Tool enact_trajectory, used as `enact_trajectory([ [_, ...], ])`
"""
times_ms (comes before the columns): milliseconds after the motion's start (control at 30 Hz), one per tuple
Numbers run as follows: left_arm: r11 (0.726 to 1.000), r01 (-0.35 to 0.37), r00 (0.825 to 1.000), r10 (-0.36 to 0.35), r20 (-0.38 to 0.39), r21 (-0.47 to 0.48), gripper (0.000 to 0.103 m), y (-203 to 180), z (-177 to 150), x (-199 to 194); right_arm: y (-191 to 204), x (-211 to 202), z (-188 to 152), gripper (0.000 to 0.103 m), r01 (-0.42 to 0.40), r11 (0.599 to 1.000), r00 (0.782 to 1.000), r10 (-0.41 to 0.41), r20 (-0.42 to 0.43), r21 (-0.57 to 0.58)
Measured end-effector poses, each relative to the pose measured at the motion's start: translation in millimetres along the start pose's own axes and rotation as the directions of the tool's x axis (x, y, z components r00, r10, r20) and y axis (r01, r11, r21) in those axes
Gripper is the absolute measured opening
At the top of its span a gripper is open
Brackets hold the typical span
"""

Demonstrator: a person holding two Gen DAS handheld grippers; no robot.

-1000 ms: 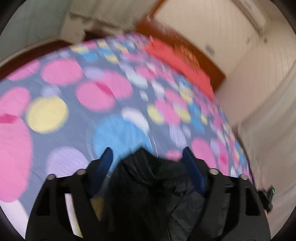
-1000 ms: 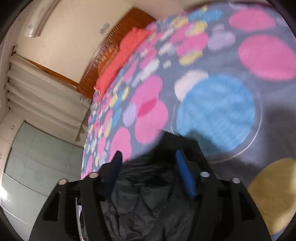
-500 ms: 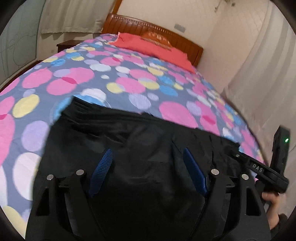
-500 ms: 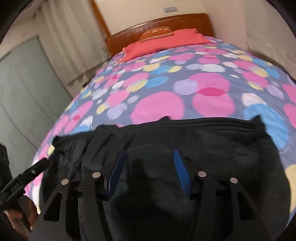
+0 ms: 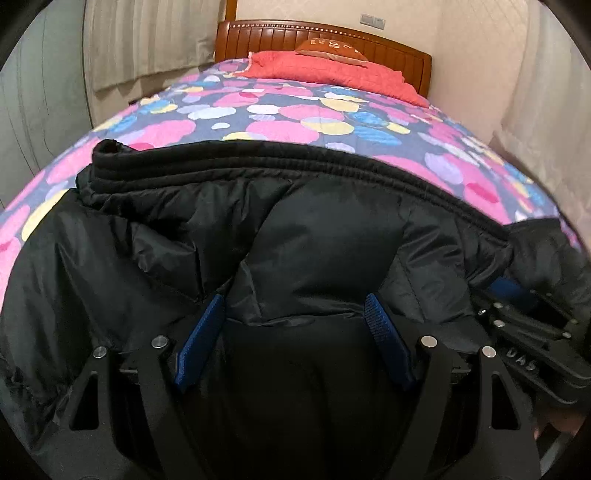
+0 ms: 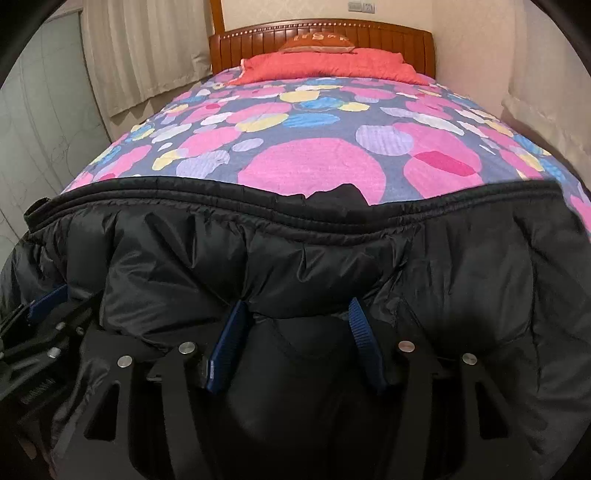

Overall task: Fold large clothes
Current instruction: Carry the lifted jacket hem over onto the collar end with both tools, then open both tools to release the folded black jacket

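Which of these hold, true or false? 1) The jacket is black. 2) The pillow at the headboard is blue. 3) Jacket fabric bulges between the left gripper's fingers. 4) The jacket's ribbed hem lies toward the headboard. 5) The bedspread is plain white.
1) True: the jacket is black and puffy.
2) False: the pillow at the headboard is red.
3) True: fabric bulges between the blue pads of the left gripper.
4) True: the ribbed hem runs along the jacket's far edge.
5) False: the bedspread has pink, yellow and blue circles on grey-blue.
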State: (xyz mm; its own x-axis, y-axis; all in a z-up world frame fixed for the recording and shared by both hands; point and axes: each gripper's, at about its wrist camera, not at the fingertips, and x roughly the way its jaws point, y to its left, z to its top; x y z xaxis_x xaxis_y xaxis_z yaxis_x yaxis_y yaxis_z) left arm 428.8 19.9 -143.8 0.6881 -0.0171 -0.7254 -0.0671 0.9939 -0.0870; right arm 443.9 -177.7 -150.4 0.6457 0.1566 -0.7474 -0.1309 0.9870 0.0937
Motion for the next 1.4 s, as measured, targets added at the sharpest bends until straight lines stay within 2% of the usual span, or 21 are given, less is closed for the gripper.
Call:
enact_trajectory([
  [167, 0.999, -0.04, 0.999, 0.04, -0.019, 0.027, 0.078, -4.9, -1.2, 5.3, 1.1, -1.4, 0.9, 0.059, 0.002, 1.0, 1.0, -0.002, 0.003, 0.002],
  [267, 1.0, -0.011, 0.998, 0.012, -0.064, 0.026, 0.077, -0.1, 5.2, -6.4, -3.5, -16.8, 6.4, 0.058, -0.012, 1.0, 1.0, 0.012, -0.008, 0.022],
  [333, 1.0, 0.023, 0.997, -0.023, -0.072, -0.005, 0.077, 9.7, 9.4, -21.4, -13.6, -38.5, 10.1, 0.058, -0.022, 0.999, 0.999, 0.021, 0.028, 0.038],
  [400, 0.997, 0.039, 0.999, -0.041, -0.03, -0.06, 0.077, 26.3, 14.3, -40.7, -28.3, -56.6, 16.6, 0.059, 0.014, 0.999, 0.998, -0.016, 0.061, 0.039],
  [467, 0.995, 0.014, 1.0, -0.011, 0.024, -0.094, 0.077, 46.2, 23.1, -52.0, -47.5, -66.7, 23.3, 0.059, 0.078, 0.996, 0.994, -0.081, 0.076, 0.038],
  [567, 0.991, -0.048, 0.999, 0.051, 0.02, -0.121, 0.077, 69.0, 32.4, -42.6, -78.4, -62.2, 28.7, 0.059, 0.154, 0.986, 0.986, -0.157, 0.058, 0.057],
  [667, 0.984, -0.072, 0.997, 0.07, -0.023, -0.162, 0.077, 86.5, 32.2, -24.2, -100.3, -43.1, 24.0, 0.059, 0.168, 0.983, 0.986, -0.169, 0.009, 0.076],
  [767, 0.987, -0.108, 0.993, 0.1, -0.068, -0.118, 0.077, 83.3, 23.3, -6.3, -106.8, -22.9, 13.6, 0.06, 0.159, 0.984, 0.987, -0.157, -0.024, 0.081],
  [833, 0.987, -0.125, 0.991, 0.12, -0.06, -0.102, 0.079, 80.4, 18.1, -0.6, -105.7, -14.3, 6.5, 0.061, 0.16, 0.983, 0.987, -0.159, -0.017, 0.086],
  [1033, 0.987, -0.094, 0.995, 0.089, -0.047, -0.133, 0.08, 86.2, 11.6, 9.8, -111.8, -7.2, -3.7, 0.062, 0.126, 0.984, 0.992, -0.128, 0.012, 0.128],
  [1200, 0.986, -0.125, 0.991, 0.119, -0.062, -0.109, 0.081, 81.3, 14.3, 13.3, -112.2, -6.3, -2.1, 0.062, 0.131, 0.983, 0.991, -0.133, 0.005, 0.128],
  [1333, 0.987, -0.114, 0.989, 0.102, -0.109, -0.111, 0.081, 84.2, 21.3, -0.1, -112.8, -20.8, 4.4, 0.063, 0.146, 0.981, 0.989, -0.144, -0.025, 0.128],
  [1400, 0.987, -0.096, 0.991, 0.083, -0.1, -0.128, 0.081, 87.6, 17.9, -15.9, -113.6, -35.7, 2.4, 0.064, 0.137, 0.98, 0.991, -0.136, -0.017, 0.142],
])
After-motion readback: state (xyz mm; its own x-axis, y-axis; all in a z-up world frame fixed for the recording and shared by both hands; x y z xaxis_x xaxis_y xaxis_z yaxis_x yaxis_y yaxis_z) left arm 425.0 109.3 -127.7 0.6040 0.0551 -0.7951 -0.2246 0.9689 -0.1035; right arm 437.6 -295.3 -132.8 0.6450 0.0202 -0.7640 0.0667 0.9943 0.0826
